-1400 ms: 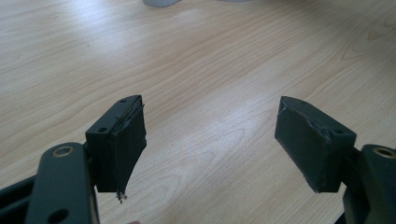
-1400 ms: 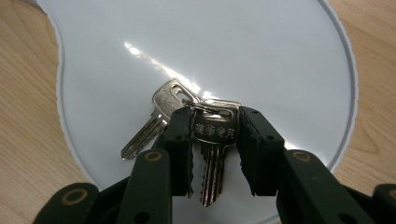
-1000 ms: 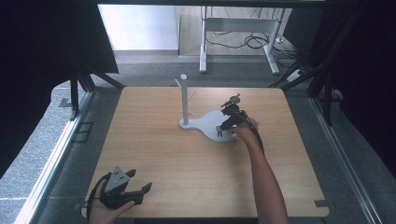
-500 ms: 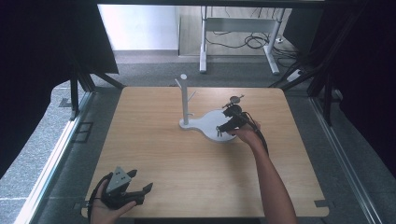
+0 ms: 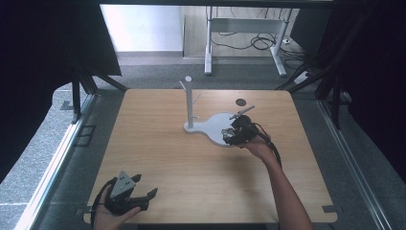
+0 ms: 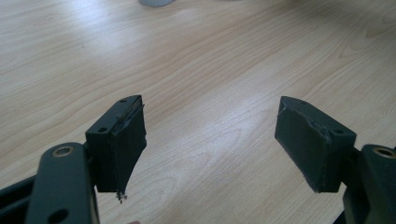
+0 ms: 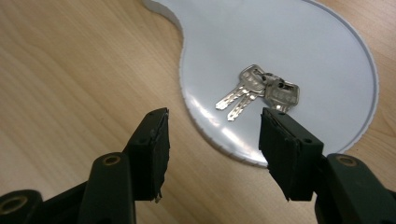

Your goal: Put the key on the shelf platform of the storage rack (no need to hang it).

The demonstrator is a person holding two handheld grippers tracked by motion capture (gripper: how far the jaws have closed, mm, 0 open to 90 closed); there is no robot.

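Right gripper (image 5: 235, 135) has eased back slightly toward 5 o'clock since a second ago, over the near edge of the white tray (image 5: 215, 128); left gripper (image 5: 139, 196) unchanged at the surface's (image 5: 158, 153) 7 o'clock corner. Both grippers' jaws apart, empty. Tray holds a small bunch of keys (image 7: 261, 91), lying flat just beyond the right jaws. Right gripper view resolves the keys: blades point toward 8 o'clock, heads at 2 o'clock. High view adds the tray's upright peg stand (image 5: 189, 103).

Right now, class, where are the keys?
The keys lie on the white tray, just beyond the open right gripper. In the high view, that tray sits right of the white peg stand.
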